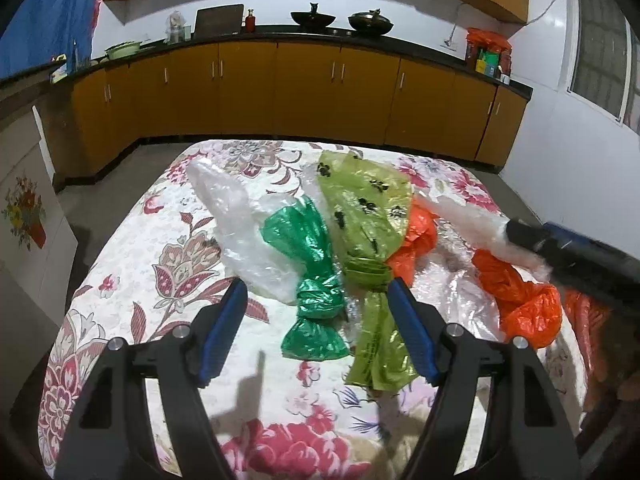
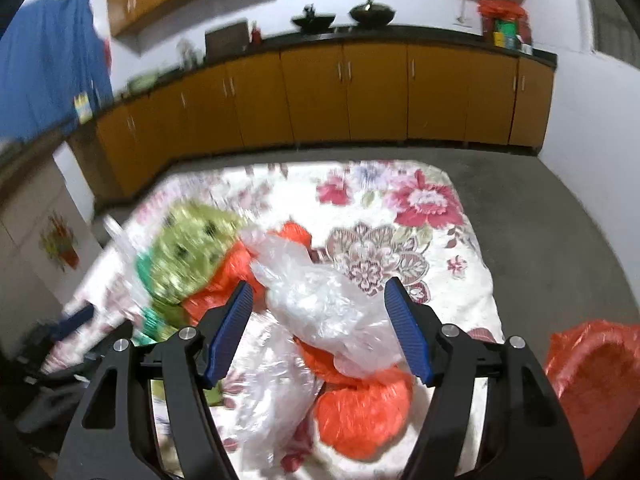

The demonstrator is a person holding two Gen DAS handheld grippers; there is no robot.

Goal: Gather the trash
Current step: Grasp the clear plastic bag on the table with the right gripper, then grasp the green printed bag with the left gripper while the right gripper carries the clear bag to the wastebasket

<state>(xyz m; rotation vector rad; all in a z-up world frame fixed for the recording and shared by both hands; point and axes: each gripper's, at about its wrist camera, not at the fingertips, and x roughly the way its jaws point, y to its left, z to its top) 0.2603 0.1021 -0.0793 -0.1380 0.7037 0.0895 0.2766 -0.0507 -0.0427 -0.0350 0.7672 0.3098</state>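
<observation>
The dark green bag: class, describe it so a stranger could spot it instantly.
Find the floral cloth covering the table. In the bag pile, the dark green bag lies between a clear bag and a lime bag. It alone is emerald, knotted, unprinted.

Counted on floral cloth: one dark green bag, knotted; one lime green bag with black paw prints; two clear plastic bags; two orange bags. Off table edge, right wrist view: one more orange bag. On counter: two dark woks.
</observation>
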